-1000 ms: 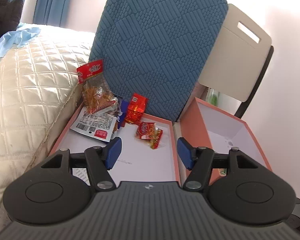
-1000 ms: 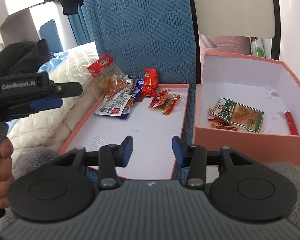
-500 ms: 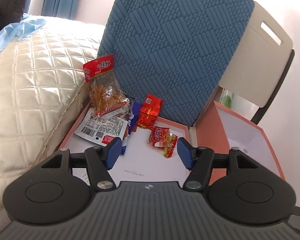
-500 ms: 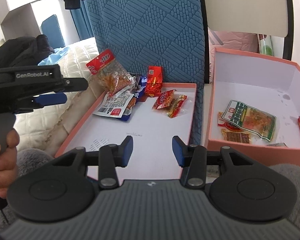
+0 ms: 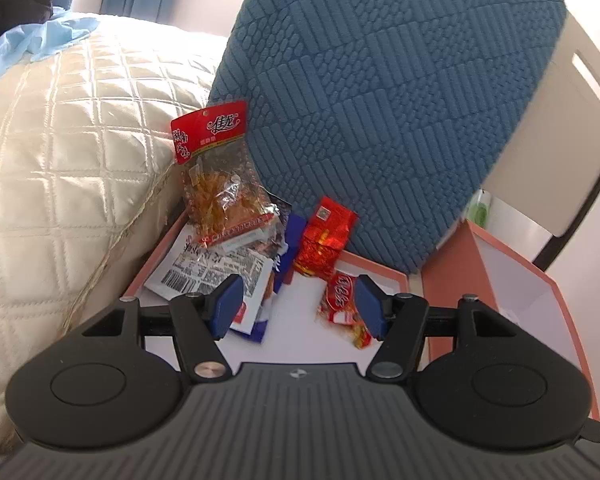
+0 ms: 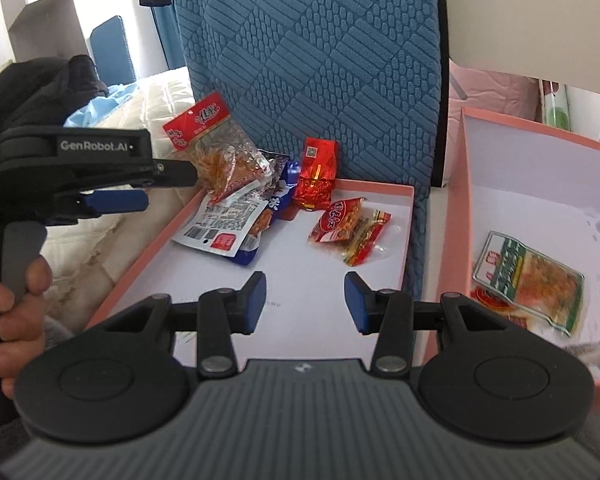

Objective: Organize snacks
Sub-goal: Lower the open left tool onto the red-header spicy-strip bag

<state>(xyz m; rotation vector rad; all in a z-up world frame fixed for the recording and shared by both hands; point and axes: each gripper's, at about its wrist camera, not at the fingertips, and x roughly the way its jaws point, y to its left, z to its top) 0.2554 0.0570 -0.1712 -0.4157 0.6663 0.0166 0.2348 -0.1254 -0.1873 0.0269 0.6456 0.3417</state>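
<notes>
Crinkly foil and clear-plastic snack packets (image 6: pixel 236 184) heap at the far end of a flat pink-rimmed lid (image 6: pixel 380 190) — both grippers, left (image 5: pixel 298 306) and right (image 6: pixel 305 302), hover level, jaws wide apart, empty.

Red snack packets (image 6: pixel 350 226) lie heaped in the shallow pink tray (image 6: pixel 380 190); green packet (image 6: pixel 528 276) flat in the box (image 6: pixel 456 208)

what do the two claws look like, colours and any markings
Both are black plastic with ribbed grey bodies, round black discs and blue finger pads. The left claw carries white "GenRobot.AI" lettering and a grey trigger, held by a bare hand. The right claw shows silver pivot screws.
</notes>
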